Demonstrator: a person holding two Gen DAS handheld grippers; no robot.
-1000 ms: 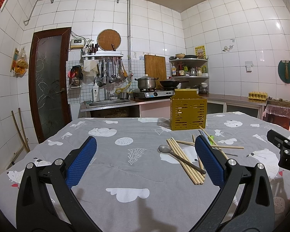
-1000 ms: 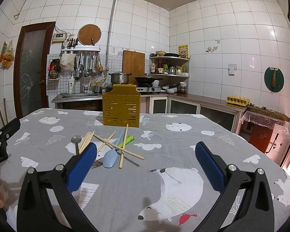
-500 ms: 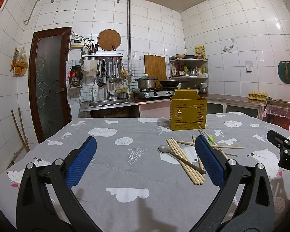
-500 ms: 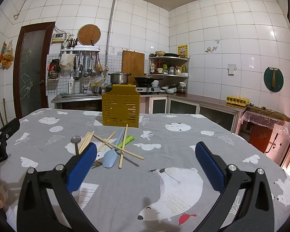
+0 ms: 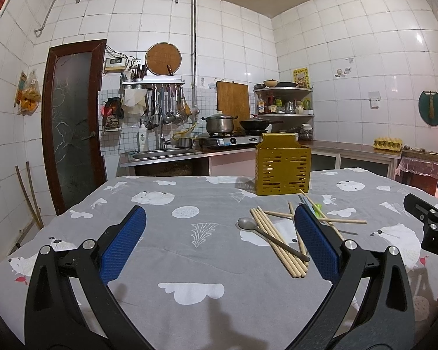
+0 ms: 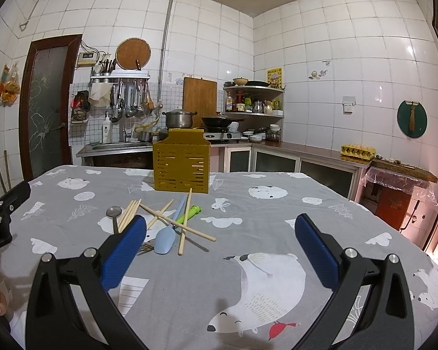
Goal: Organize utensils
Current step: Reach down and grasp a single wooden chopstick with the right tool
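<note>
Left wrist view, entries running left to right:

- Left gripper [image 5: 219, 242]: jaws spread wide, nothing between them, held above the grey printed tablecloth [image 5: 166, 265].
- Metal spoon [image 5: 265, 232]: bowl facing away, handle crossing the bundle of chopsticks [image 5: 277, 243] beside it.
- Loose chopsticks [image 5: 330, 220]: scattered and crossing one another, just in front of the yellow slotted holder [image 5: 282, 172], which stands upright further back on the table.
- Right wrist view, blue spatula [image 6: 168, 234] and green-handled utensil [image 6: 189, 213]: lying among the crossed sticks; a fork [image 6: 145, 248] peeks out beside the near pad.
- Right gripper [image 6: 219, 242]: likewise spread and empty, over bare cloth.
- Step, as judged: nothing gathered yet. The next move calls for lowering one gripper onto a single piece, closing across its narrow shaft, then carrying it to the holder.
</note>
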